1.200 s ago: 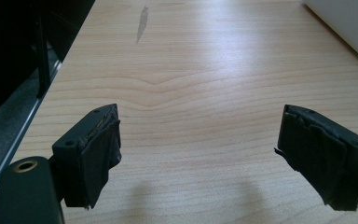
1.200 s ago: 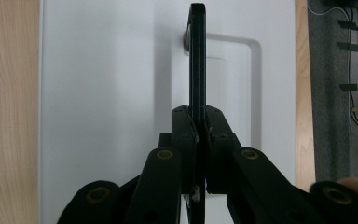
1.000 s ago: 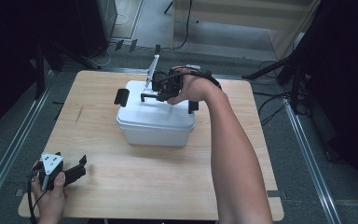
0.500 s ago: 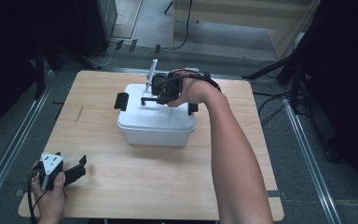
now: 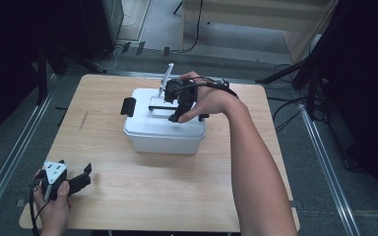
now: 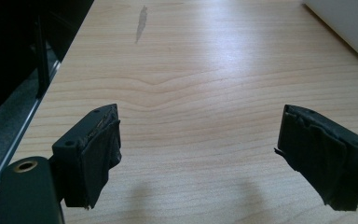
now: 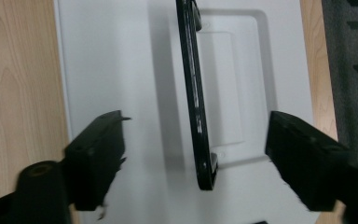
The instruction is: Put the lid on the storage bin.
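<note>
A white plastic box (image 5: pixel 165 130) with a lid stands in the middle of the wooden table (image 5: pixel 142 196). Its thin black handle (image 5: pixel 161 107) is raised on the lid. My right gripper (image 5: pixel 177 105) hovers over the lid (image 7: pixel 121 70), pointing down. Its jaws have just been opening, and the handle (image 7: pixel 195 93) stands between them with a clear gap on both sides. The right gripper (image 7: pixel 196 172) is open. My left gripper (image 5: pixel 81 179) rests at the table's front left corner, open, with nothing in it. In its own view the left gripper (image 6: pixel 198 154) looks along bare wood toward the box's corner (image 6: pixel 349 23).
A black latch (image 5: pixel 127 106) sticks out from the box's left end. Metal rails (image 5: pixel 17 152) run along both sides of the table, and cables (image 5: pixel 285 105) lie on the floor at the right. Bare wood lies between the left gripper and the box.
The right gripper's jaws have spread apart around the handle and let go of it. The right hand has barely shifted over the lid. The left hand has kept still.
</note>
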Available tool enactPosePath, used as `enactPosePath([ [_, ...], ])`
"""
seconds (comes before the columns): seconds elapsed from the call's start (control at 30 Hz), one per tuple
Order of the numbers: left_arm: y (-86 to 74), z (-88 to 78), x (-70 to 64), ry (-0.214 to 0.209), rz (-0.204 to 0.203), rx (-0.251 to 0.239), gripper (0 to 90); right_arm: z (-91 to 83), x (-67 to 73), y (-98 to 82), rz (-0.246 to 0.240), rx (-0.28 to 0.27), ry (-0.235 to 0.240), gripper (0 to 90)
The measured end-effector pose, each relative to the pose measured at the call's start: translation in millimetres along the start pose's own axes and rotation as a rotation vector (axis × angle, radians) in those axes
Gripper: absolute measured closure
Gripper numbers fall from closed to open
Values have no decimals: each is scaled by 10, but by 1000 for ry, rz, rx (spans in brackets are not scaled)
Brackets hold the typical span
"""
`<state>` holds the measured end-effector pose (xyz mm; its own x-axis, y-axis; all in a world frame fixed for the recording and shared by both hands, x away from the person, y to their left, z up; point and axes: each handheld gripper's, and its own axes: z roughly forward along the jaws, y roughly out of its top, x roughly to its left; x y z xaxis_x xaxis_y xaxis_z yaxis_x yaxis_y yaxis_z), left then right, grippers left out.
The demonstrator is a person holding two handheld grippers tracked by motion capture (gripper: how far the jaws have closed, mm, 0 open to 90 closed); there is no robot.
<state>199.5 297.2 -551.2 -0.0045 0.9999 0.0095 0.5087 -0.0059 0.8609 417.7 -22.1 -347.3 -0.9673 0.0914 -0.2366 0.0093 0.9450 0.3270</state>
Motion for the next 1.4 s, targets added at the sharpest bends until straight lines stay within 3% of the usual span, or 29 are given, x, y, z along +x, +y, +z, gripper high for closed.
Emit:
enactPosePath([
  [0.2, 3, 1, 4, 7, 3, 4, 135, -84, 55, -113, 39, -1, 5, 0],
  [0.3, 2, 5, 3, 7, 2, 1, 135, -143, 68, -232, 75, -23, 28, 0],
  [0.67, -3, -1, -4, 18, -2, -8, 135, -261, 95, -714, 158, -45, 13, 0],
  [1.2, -11, -14, -19, 20, 9, -13, 135, -515, 190, -1284, 220, -86, -23, 0],
  [1.4, -10, -15, -10, 16, 4, -14, 135, -529, 259, -1467, 229, -81, -17, 0],
])
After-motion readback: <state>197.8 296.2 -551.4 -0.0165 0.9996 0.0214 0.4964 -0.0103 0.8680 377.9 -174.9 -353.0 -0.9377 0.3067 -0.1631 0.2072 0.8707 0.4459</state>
